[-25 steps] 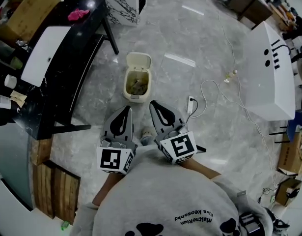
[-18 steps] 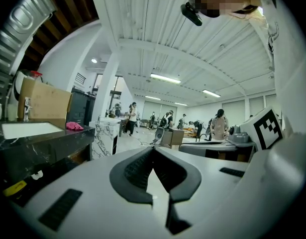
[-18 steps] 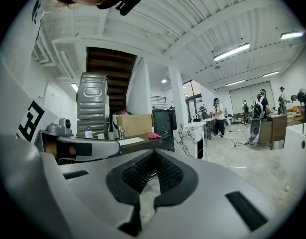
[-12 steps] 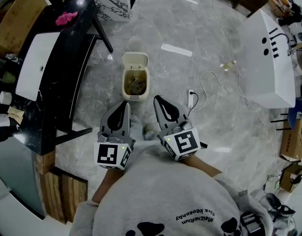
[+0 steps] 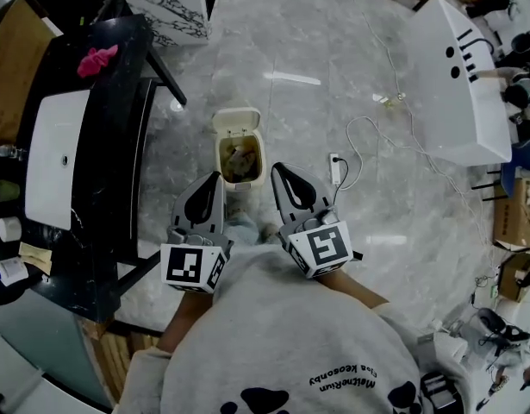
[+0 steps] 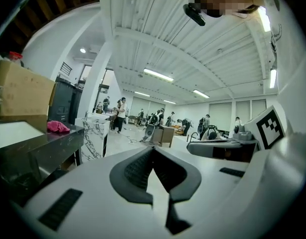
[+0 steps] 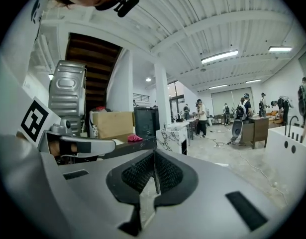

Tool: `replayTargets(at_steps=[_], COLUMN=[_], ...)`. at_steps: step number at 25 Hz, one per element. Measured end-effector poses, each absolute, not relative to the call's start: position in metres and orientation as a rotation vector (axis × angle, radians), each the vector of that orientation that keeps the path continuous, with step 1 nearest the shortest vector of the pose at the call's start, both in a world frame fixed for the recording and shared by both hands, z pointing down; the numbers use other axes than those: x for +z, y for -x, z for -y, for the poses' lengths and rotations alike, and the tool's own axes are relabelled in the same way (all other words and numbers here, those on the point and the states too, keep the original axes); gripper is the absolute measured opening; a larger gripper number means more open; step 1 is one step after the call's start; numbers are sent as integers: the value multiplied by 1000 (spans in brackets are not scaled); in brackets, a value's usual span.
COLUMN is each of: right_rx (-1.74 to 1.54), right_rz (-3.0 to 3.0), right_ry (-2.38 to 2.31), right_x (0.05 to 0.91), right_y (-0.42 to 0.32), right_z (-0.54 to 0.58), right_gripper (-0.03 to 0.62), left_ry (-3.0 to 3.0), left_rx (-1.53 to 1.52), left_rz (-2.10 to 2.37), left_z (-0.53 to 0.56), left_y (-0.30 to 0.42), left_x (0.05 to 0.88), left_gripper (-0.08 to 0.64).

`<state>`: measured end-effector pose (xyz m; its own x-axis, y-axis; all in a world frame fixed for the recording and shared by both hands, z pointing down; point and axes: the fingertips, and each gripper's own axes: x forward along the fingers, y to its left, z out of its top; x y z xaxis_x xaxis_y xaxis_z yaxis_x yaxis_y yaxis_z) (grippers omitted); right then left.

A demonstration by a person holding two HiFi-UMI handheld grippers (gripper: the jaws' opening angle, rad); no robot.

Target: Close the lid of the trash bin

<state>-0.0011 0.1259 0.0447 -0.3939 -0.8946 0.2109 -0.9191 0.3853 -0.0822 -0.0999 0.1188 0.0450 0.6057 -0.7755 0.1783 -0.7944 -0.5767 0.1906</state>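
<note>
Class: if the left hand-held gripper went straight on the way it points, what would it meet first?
Nothing near: the shut left hand-held gripper points over open floor, marble-patterned cabinet off to its left. The open trash bin seems to lie below that line, though depth is unclear.

- Head view: even, cool, rather dim light from overhead; the polished floor carries pale glare streaks at the far middle.
- Shadows are soft, darkest under the black table at the left.
- Edges bend strongly and the corners fall dark.
- Gripper views: bright strip lights on the ceiling and a round black border; the near bodies of the left gripper and right gripper look soft, the far room sharper.
</note>
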Motion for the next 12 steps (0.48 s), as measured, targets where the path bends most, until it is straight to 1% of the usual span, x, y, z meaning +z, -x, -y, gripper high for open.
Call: replayTargets(at_steps=[12], right_rx=[312], right_rz=[2394], right_ry=[-1701], right_x=[63], right_y=[10], right_z=[-55], right_gripper=[32], left_ry=[-2608], left_rx=[155], left_rz=[1165], left_z=[-43], left_y=[129], left_x=[72], left_gripper=[20])
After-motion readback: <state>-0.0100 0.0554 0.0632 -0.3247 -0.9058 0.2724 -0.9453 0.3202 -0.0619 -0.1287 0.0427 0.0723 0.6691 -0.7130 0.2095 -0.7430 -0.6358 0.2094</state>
